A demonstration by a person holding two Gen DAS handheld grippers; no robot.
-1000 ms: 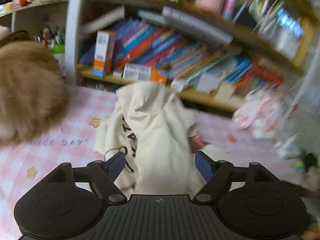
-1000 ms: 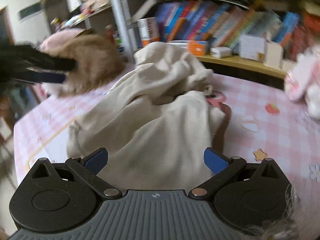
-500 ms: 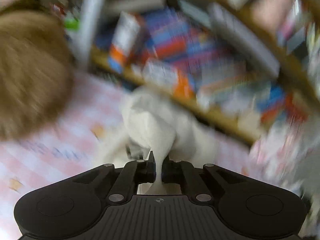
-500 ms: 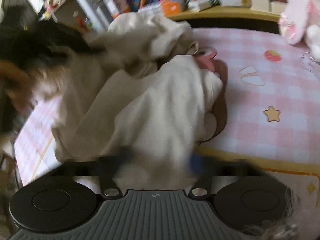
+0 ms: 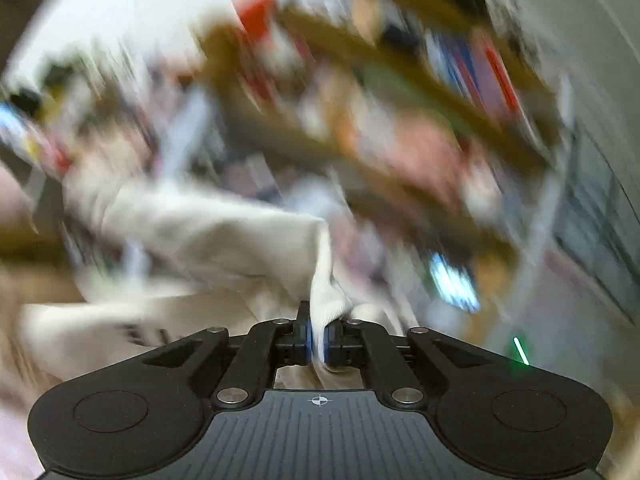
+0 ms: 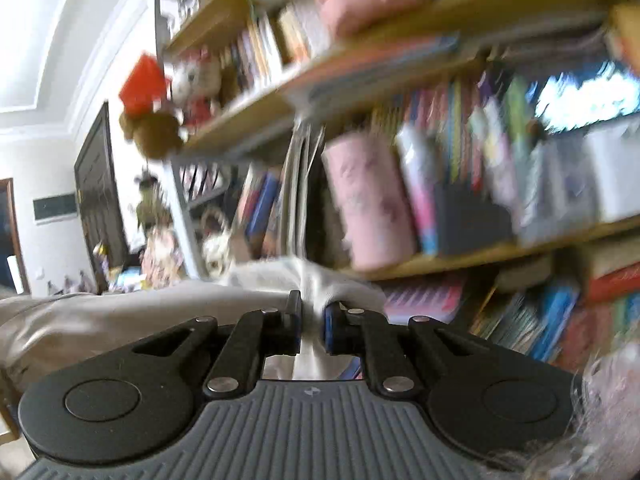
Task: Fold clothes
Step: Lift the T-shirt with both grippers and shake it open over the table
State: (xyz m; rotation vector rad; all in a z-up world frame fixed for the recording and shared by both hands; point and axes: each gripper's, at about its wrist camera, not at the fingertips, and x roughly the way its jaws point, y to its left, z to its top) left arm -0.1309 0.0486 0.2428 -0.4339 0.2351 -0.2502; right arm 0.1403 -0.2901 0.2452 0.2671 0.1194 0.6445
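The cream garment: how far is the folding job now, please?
Done: both pick-ups. The left gripper is shut on the cream garment, and the right gripper is shut on another part of it. In hand: the cloth is held up in front of the bookshelf; the left view is heavily blurred. Left: no fold is visible, so spreading it flat and all the folding remain.

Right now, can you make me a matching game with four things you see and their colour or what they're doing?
Things:
1. left hand-held gripper
2. cream garment
3. tall patterned tube
4. cube-shaped box

Descriptions:
A. red, up on the shelf
B. pink, standing among the books
C. shut on a fold of cloth
D. stretched out sideways from the fingers

Pairs: 1-C, 2-D, 3-B, 4-A
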